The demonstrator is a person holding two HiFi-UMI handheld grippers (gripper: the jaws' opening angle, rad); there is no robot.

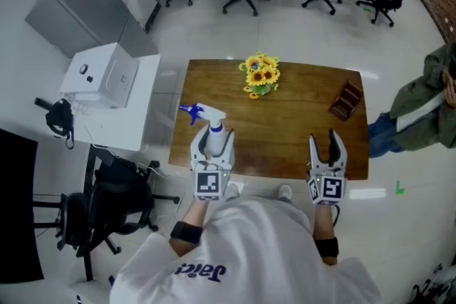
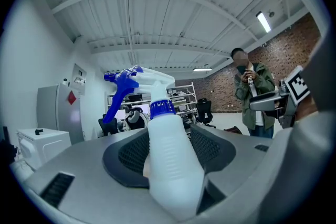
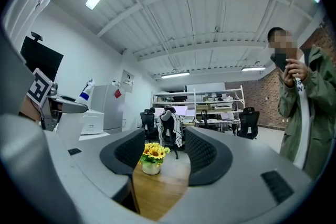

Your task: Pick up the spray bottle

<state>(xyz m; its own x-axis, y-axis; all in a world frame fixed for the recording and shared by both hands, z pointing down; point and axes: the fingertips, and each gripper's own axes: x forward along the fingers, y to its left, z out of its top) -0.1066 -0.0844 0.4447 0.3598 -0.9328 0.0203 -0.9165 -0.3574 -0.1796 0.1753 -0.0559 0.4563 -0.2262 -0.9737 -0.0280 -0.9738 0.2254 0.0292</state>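
The spray bottle is white with a blue trigger and collar. It stands upright above the near left part of the wooden table, and my left gripper is shut on its body. In the left gripper view the spray bottle fills the gap between the jaws, its blue nozzle pointing left. My right gripper hovers over the table's near right edge, open, with nothing between its jaws. In the right gripper view the right gripper looks along the table toward the flowers.
A small pot of sunflowers stands at the table's far middle, and a brown wooden rack lies at its right. A person in a green coat stands right of the table. A white cabinet and a black chair are at the left.
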